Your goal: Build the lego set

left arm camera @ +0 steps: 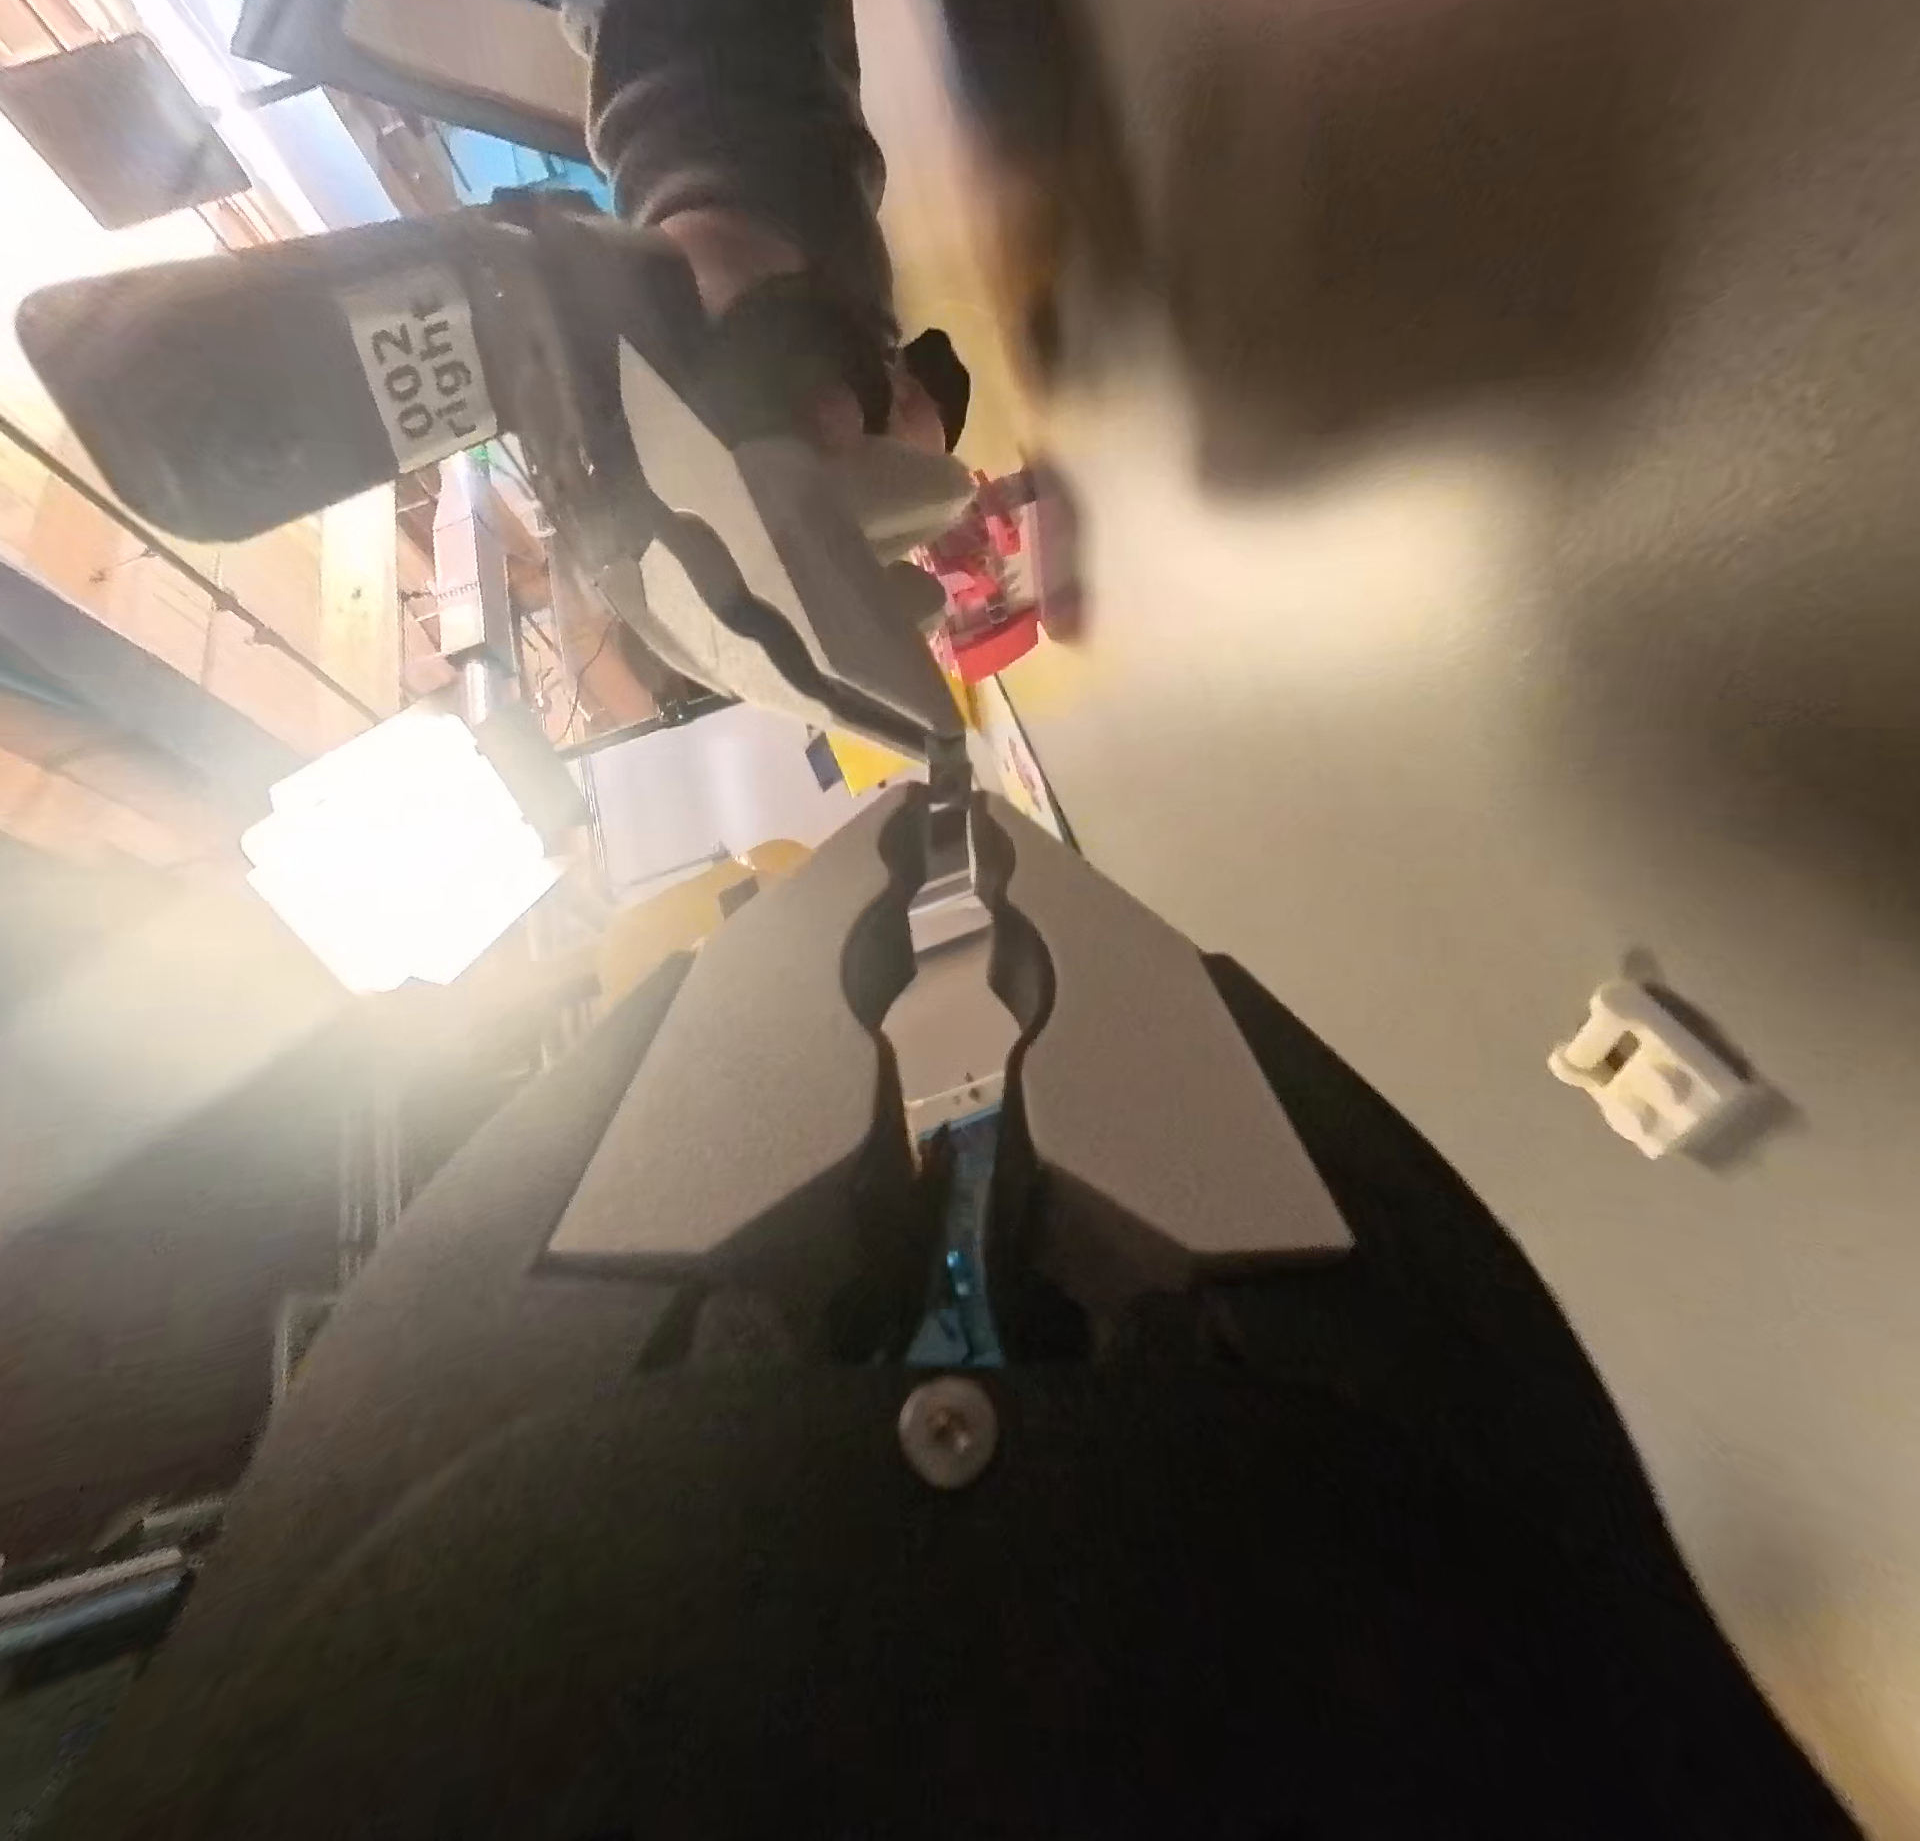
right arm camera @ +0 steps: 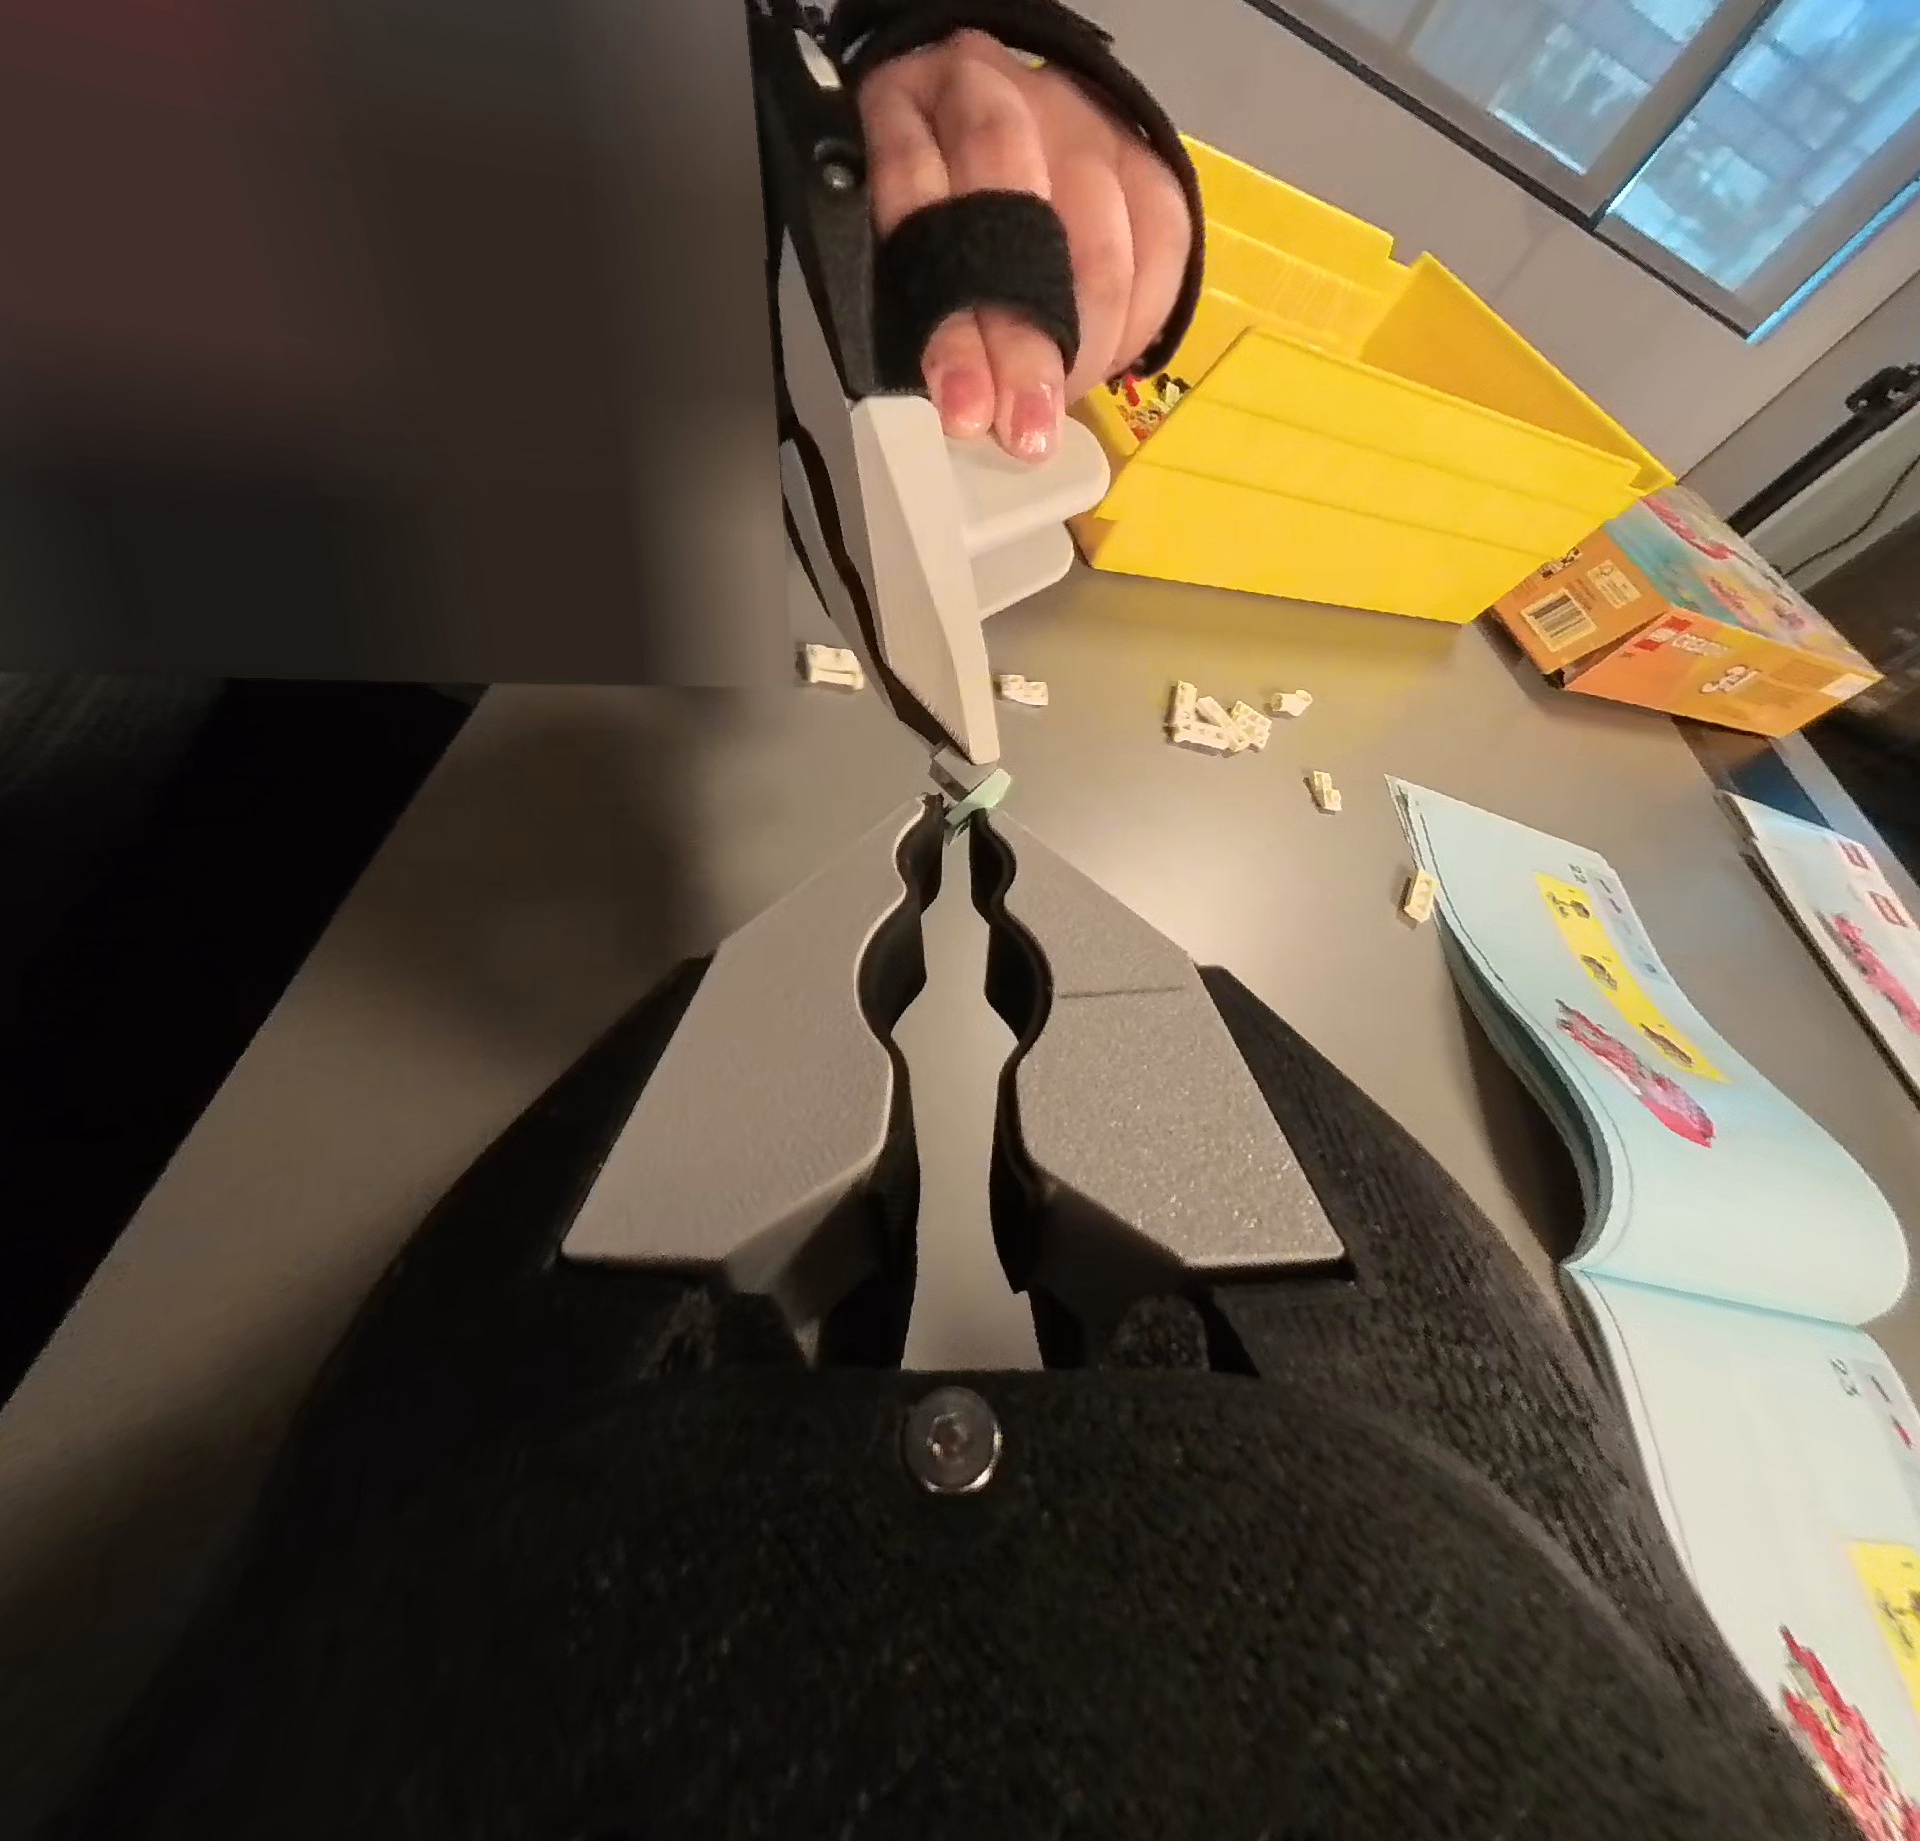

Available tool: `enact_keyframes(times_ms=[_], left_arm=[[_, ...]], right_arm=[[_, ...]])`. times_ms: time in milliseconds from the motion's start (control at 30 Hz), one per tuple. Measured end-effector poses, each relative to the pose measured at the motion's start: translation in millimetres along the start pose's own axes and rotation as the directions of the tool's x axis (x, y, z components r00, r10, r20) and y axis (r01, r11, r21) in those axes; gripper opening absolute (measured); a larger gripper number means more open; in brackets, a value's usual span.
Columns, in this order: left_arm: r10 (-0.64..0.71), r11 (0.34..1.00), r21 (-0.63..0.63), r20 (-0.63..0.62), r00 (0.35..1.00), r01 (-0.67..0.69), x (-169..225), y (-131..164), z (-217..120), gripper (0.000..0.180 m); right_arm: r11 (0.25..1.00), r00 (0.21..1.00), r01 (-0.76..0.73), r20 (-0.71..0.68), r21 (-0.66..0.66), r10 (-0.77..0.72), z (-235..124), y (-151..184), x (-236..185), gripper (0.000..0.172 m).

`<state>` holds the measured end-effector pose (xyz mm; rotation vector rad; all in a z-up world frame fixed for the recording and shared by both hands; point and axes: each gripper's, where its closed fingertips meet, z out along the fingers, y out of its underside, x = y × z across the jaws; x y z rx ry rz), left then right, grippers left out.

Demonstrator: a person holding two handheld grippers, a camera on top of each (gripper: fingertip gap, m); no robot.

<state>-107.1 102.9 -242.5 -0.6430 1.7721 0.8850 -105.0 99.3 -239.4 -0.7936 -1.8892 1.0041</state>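
Note:
In the right wrist view my right gripper (right arm camera: pixel 954 817) is shut on a thin pale green piece (right arm camera: pixel 987 796) that sticks out of its tips. My left gripper (right arm camera: pixel 961 752) comes down from above, held by a hand, and is shut on a small grey piece (right arm camera: pixel 948 775). The grey piece meets the green one just above the grey table (right arm camera: pixel 1195 908). In the left wrist view my left gripper (left arm camera: pixel 945 804) pinches the small dark-looking piece (left arm camera: pixel 948 783) at its tips. The right gripper (left arm camera: pixel 940 729) reaches in from the upper left, tip to tip with it.
Several small white bricks (right arm camera: pixel 1221 723) lie scattered on the table, and one (left arm camera: pixel 1652 1064) shows in the left wrist view. Yellow bins (right arm camera: pixel 1351 482) and an orange box (right arm camera: pixel 1683 638) stand behind. An open booklet (right arm camera: pixel 1662 1116) lies at the right. A red brick model (left arm camera: pixel 987 596) stands farther off. The grippers are tip to tip, or close to it.

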Motion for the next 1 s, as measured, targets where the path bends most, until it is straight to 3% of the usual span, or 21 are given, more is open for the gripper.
enact_keyframes(times_ms=[300,433,500,567,600,667,767,867,933,1000], left_arm=[[-0.039,0.998,0.038,-0.018,0.999,0.040,-1,-5,-2,0.006],[-0.038,0.998,-0.058,0.000,0.999,0.038,-2,11,-1,0.006],[-0.125,0.985,-0.124,-0.019,0.992,0.122,-2,25,2,0.007],[-0.329,0.932,-0.184,-0.076,0.941,0.312,5,39,5,0.006],[-0.465,0.873,-0.230,-0.129,0.876,0.430,12,45,8,0.007],[-0.704,0.704,-0.341,-0.220,0.675,0.622,27,52,11,0.007],[-0.897,0.438,-0.448,-0.277,0.345,0.779,31,52,17,0.007],[-0.955,0.163,-0.516,-0.298,0.002,0.841,24,46,21,0.007],[-0.919,-0.006,-0.527,-0.332,-0.213,0.850,12,38,21,0.007],[-0.833,-0.169,-0.552,-0.363,-0.418,0.817,-1,30,19,0.007]], right_arm=[[0.998,0.998,-0.053,0.041,0.023,0.052,2,-1,-4,0.002],[0.982,0.981,-0.181,-0.056,0.053,0.184,6,-2,14,0.007],[0.974,0.970,-0.218,-0.099,0.064,0.223,4,-4,24,0.031],[0.977,0.963,-0.193,-0.172,0.086,0.205,-4,-7,35,0.036],[0.978,0.958,-0.171,-0.212,0.118,0.194,-11,-11,41,0.036],[0.974,0.937,-0.113,-0.304,0.195,0.170,-28,-22,53,0.029],[0.958,0.880,-0.027,-0.448,0.285,0.158,-56,-36,71,0.022],[0.952,0.856,-0.039,-0.480,0.305,0.189,-69,-34,79,0.026],[0.961,0.887,-0.099,-0.415,0.259,0.203,-59,-25,73,0.029],[0.987,0.909,-0.033,-0.405,0.157,0.094,-49,-18,64,0.037]])
